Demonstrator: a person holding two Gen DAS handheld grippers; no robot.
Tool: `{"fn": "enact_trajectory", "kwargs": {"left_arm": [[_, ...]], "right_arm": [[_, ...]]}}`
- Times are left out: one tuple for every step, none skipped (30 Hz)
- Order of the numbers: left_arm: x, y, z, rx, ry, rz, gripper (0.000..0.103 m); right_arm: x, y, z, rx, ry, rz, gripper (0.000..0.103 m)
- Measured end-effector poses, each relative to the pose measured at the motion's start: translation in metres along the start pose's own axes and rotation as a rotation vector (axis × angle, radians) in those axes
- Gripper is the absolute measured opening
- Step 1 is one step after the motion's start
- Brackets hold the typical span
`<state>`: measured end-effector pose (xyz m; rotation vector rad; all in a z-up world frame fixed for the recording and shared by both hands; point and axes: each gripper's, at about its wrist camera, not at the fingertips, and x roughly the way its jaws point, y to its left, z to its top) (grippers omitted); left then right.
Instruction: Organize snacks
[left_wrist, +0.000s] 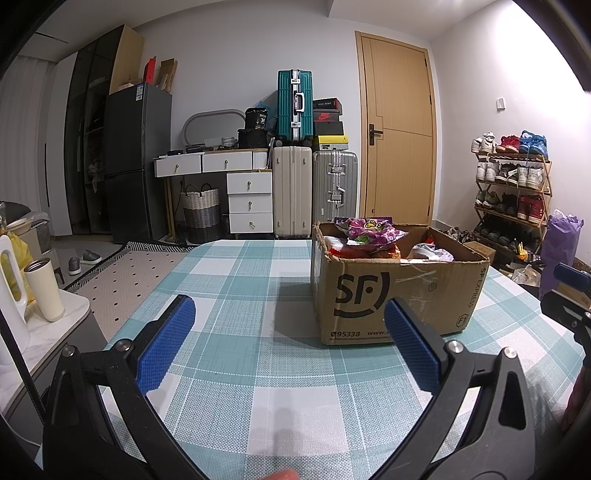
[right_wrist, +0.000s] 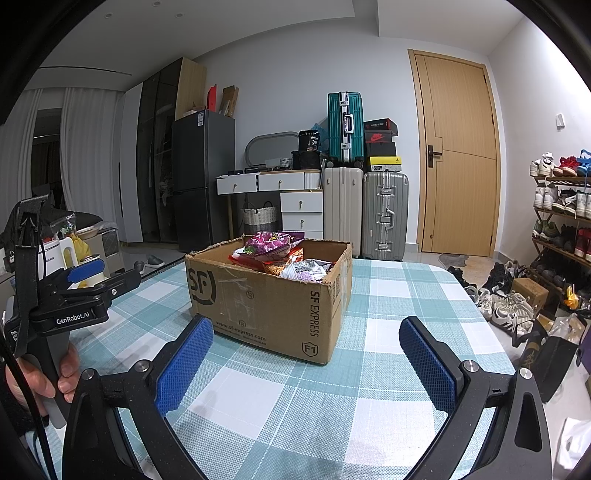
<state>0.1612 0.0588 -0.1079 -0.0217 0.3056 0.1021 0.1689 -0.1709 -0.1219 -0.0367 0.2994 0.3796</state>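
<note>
A brown cardboard box (left_wrist: 391, 295) marked SF stands on the checked tablecloth (left_wrist: 240, 280), heaped with snack packets; a purple packet (left_wrist: 371, 229) lies on top. My left gripper (left_wrist: 288, 310) hovers over the cloth, open and empty, with the box ahead to its right. In the right wrist view the same cardboard box (right_wrist: 273, 299) sits ahead, slightly left, the purple packet (right_wrist: 267, 243) on top. My right gripper (right_wrist: 306, 332) is open with nothing between its blue pads. The left gripper (right_wrist: 86, 280) shows at the far left, held by a hand (right_wrist: 40, 384).
A white tumbler (left_wrist: 44, 290) and white kettle stand on a side counter at left. Suitcases (left_wrist: 314, 192), a drawer unit and a fridge line the back wall. A shoe rack (left_wrist: 513, 184) and loose shoes (right_wrist: 506, 302) fill the floor at right. The table's far edge lies behind the box.
</note>
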Motion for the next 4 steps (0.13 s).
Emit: {"fn": "enact_trajectory", "kwargs": {"left_arm": [[-0.0003, 0.0003, 0.0001, 0.0, -0.001, 0.0, 0.102], [-0.0005, 0.0009, 0.0, 0.0, -0.001, 0.001, 0.102], [-0.0005, 0.001, 0.0, -0.001, 0.0, 0.001, 0.102], [-0.0006, 0.0011, -0.0002, -0.001, 0.001, 0.002, 0.102]], "right_arm": [[0.0, 0.0, 0.0, 0.0, 0.0, 0.0, 0.103], [0.0, 0.0, 0.0, 0.0, 0.0, 0.0, 0.103], [0.0, 0.0, 0.0, 0.0, 0.0, 0.0, 0.103], [0.0001, 0.0, 0.0, 0.0, 0.0, 0.0, 0.103]]}}
